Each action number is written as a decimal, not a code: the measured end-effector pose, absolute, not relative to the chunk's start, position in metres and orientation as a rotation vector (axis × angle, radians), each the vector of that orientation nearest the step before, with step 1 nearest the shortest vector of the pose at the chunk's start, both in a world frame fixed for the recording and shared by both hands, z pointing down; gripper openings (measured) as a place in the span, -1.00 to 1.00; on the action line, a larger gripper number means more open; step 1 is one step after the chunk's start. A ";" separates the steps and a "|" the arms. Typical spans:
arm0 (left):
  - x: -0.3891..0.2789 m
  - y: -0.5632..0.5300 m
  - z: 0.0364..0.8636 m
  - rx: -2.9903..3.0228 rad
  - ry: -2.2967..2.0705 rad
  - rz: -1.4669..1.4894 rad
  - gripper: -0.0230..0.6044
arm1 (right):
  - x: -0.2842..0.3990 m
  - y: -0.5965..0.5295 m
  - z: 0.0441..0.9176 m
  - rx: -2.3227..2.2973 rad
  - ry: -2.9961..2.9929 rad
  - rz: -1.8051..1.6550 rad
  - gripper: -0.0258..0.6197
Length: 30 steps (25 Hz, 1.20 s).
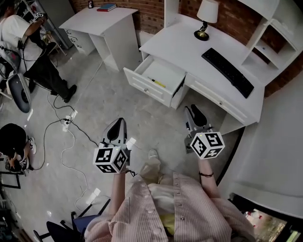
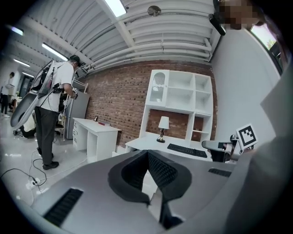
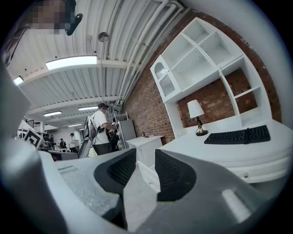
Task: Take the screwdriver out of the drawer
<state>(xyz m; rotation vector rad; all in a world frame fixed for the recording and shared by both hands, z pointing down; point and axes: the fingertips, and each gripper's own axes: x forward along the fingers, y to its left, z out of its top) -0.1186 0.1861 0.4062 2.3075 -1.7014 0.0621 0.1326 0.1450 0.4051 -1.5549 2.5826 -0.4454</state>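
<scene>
**Both grippers held short of the open drawer, screwdriver lying inside**

Nearest in the head view is the person's striped shirt (image 1: pixel 182 212), with a forearm reaching out to each tool. The left gripper (image 1: pixel 118 124) hangs over the grey floor (image 1: pixel 118 101), its marker cube (image 1: pixel 111 159) close to the body. In the left gripper view its pads meet at their far tips with nothing between them, so the left gripper (image 2: pixel 147 153) is closed and empty. The right gripper (image 1: pixel 194 112) is held to the right of it, well apart, with its own marker cube (image 1: pixel 207 144) behind. In the right gripper view, the right gripper (image 3: pixel 145 157) has its jaws apart. Only floor and the drawer's white front show through the gap; nothing is gripped.

Left of the grippers, white and black cables (image 1: pixel 66 142) trail over the floor.

Farther on, the drawer (image 1: pixel 144 89) stands pulled out from the left end of the white desk (image 1: pixel 180 45). The screwdriver (image 1: pixel 158 83), with a yellow handle, lies flat on the drawer bottom, well apart from both grippers.

On the desk top are a black keyboard (image 1: pixel 228 72) to the right and, farther back, a lamp (image 1: pixel 207 16) with a white shade. White shelves (image 1: pixel 270 42) rise at the desk's far right.

At far left stands a smaller white desk (image 1: pixel 97 21) with a book (image 1: pixel 107 7) on it, against the brick wall (image 1: pixel 151 14). A person (image 1: pixel 23 42) stands beyond it.
</scene>
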 end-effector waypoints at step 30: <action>-0.158 0.030 0.432 2.315 -1.560 0.061 -0.93 | 0.084 -0.001 0.446 -1.619 2.617 -0.662 -0.53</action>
